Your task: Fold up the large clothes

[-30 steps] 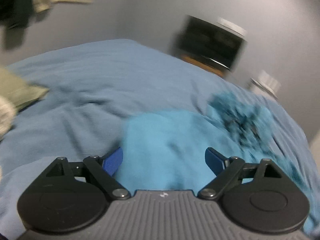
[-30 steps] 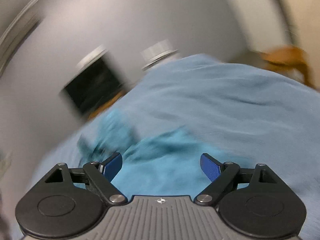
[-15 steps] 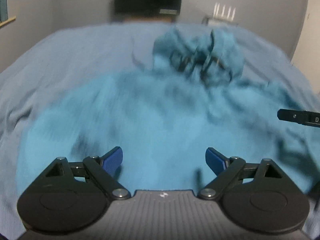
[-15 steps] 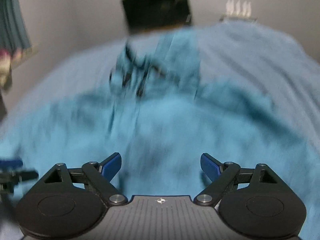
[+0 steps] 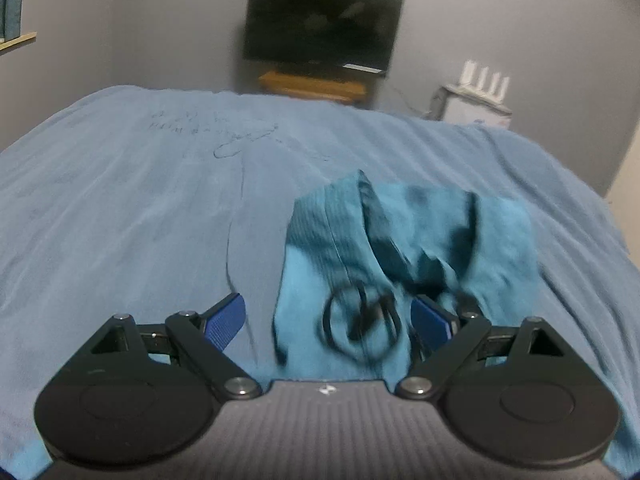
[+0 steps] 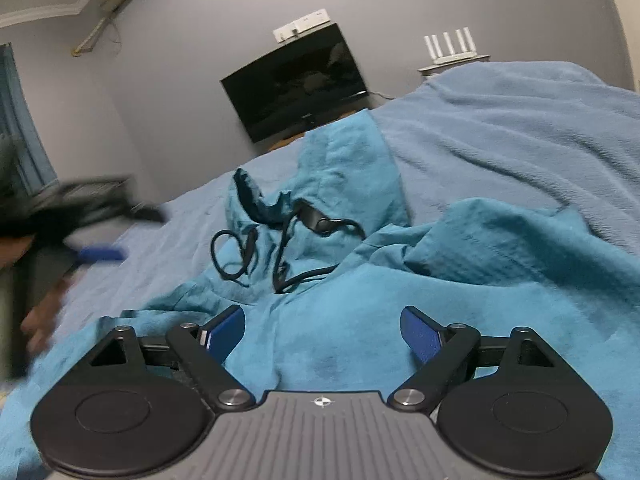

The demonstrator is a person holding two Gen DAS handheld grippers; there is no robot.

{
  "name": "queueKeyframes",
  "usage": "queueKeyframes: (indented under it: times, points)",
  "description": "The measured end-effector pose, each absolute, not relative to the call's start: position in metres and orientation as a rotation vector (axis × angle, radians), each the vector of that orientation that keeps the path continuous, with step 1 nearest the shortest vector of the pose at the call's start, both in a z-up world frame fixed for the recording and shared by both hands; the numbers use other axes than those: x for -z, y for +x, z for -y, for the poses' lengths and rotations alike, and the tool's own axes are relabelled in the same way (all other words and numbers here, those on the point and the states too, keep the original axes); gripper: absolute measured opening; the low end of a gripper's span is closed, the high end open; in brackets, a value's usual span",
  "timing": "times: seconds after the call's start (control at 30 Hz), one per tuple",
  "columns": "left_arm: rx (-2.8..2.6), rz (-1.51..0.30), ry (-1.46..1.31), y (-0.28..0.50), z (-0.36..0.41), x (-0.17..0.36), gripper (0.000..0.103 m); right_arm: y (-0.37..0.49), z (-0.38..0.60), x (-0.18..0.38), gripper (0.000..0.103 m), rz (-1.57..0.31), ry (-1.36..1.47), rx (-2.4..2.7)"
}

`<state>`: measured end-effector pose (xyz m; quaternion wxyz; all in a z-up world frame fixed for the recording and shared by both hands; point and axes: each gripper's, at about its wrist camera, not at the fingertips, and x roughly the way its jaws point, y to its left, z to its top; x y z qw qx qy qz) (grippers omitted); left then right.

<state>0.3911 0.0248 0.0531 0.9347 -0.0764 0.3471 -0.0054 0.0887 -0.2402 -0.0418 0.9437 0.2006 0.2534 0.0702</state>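
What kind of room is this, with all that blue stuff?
Most likely a bedroom. A big bed under a blue blanket fills the view, a teal hoodie lies on it, and a dark TV stands by the grey wall.

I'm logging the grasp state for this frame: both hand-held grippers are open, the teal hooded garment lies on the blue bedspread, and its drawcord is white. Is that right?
Not quite: the drawcord is black, not white, as the right wrist view shows clearly. The rest holds: the left hand-held gripper and the right hand-held gripper are both open, and the teal hooded garment lies on the blue bedspread.
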Motion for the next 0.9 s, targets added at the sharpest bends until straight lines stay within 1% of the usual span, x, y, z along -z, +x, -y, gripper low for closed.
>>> queueKeyframes:
  times: [0.13, 0.33, 0.47, 0.6, 0.63, 0.67, 0.7, 0.77, 0.83, 0.9]
  points:
    - [-0.093, -0.738, -0.142, 0.458, -0.023, -0.042, 0.090, 0.102, 0.242, 0.057, 0.088, -0.558, 0.453, -0.167]
    - [-0.248, -0.805, -0.059, 0.532, -0.036, -0.003, 0.090, 0.113, 0.245, 0.073, 0.089, -0.582, 0.500, -0.199]
    - [-0.135, -0.782, -0.140, 0.556, -0.038, 0.013, 0.090, 0.116, 0.238, 0.078, 0.090, -0.583, 0.478, -0.240]
    - [-0.032, -0.816, -0.246, 0.579, -0.040, 0.032, 0.090, 0.120, 0.232, 0.082, 0.090, -0.596, 0.458, -0.259]
    - [-0.002, -0.820, -0.286, 0.582, -0.041, 0.036, 0.087, 0.120, 0.231, 0.083, 0.091, -0.597, 0.454, -0.261]
    - [0.022, -0.821, -0.309, 0.584, -0.041, 0.038, 0.069, 0.121, 0.230, 0.084, 0.092, -0.598, 0.452, -0.262]
    - [0.053, -0.826, -0.319, 0.584, -0.040, 0.040, 0.056, 0.121, 0.230, 0.085, 0.092, -0.598, 0.450, -0.263]
    - [0.106, -0.844, -0.291, 0.580, -0.032, 0.039, 0.003, 0.122, 0.228, 0.086, 0.092, -0.595, 0.444, -0.263]
    - [0.127, -0.802, -0.208, 0.570, -0.022, 0.030, 0.002, 0.121, 0.227, 0.086, 0.092, -0.590, 0.440, -0.262]
    - [0.149, -0.727, -0.198, 0.554, -0.023, 0.014, 0.002, 0.120, 0.228, 0.085, 0.092, -0.585, 0.441, -0.262]
